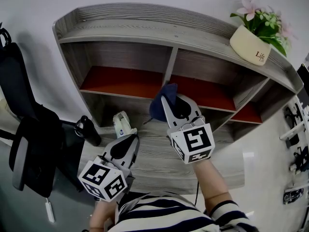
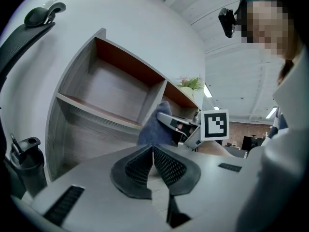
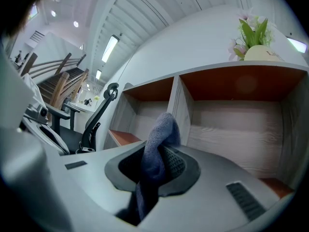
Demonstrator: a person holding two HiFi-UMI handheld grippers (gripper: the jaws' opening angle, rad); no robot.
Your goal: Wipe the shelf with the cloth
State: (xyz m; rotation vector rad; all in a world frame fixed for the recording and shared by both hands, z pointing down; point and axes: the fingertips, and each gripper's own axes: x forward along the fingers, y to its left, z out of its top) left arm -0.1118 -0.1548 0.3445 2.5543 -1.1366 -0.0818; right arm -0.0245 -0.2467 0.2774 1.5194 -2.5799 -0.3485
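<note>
Probably an office: black mesh chair (image 1: 34, 139), grey wood-grain shelf unit (image 1: 169, 33), potted flowers (image 1: 251, 43), ceiling strip lights (image 3: 110, 48).

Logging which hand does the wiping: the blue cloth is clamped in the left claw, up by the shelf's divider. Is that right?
Not quite: the blue cloth is clamped in the right claw, as the right gripper view shows; the left claw is shut on nothing. The cloth is up by the shelf's divider.

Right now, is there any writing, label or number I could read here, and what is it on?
"Life": on the cream flower pot on top of the shelf unit; the smaller print beneath it is too small to read.
Marker cubes: black-and-white patterns only, no words.
</note>
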